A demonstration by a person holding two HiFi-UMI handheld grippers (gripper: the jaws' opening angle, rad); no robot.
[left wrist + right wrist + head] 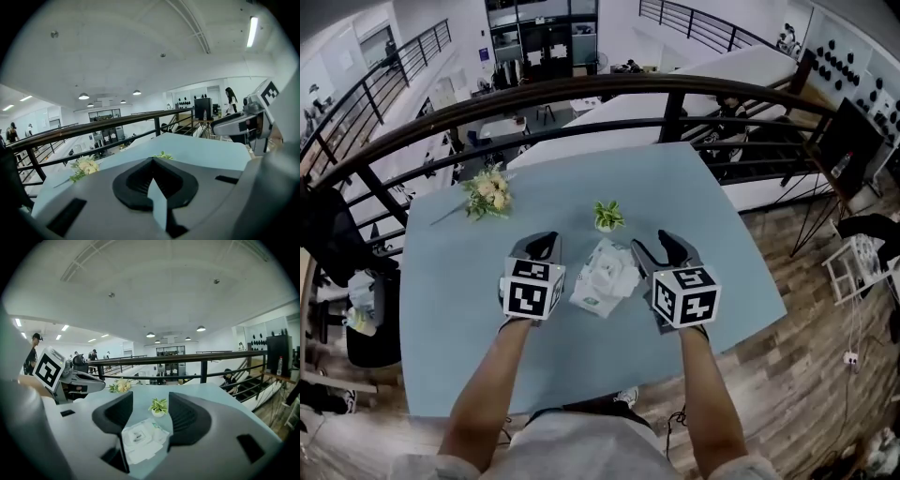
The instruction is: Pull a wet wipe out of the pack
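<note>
On table, centre: wipe pack (605, 275), white and crumpled, lying flat with its flap side up; nothing grips it.
Right gripper (664, 246): just right of the pack, jaws pointing away from the person. Its own view shows the jaws well apart and clamped on nothing; the pack (140, 439) lies on the table, seen through the gap between them.
Left gripper (542, 248): just left of the pack, level with the right gripper. Its own view shows the jaws (153, 161) drawn together with only a thin sliver between them, nothing in it.
Hands: one behind each marker cube, forearms bare.
Plant (607, 217): small, potted, upright, near the pack on its far side, apart from it.
Flowers (490, 192): pale bunch lying beyond the pack and to its left, well apart.
Table (469, 319): pale blue top, bearing all of the above.
Railing (581, 94): dark, curved, beyond the pack past the table's far edge.
</note>
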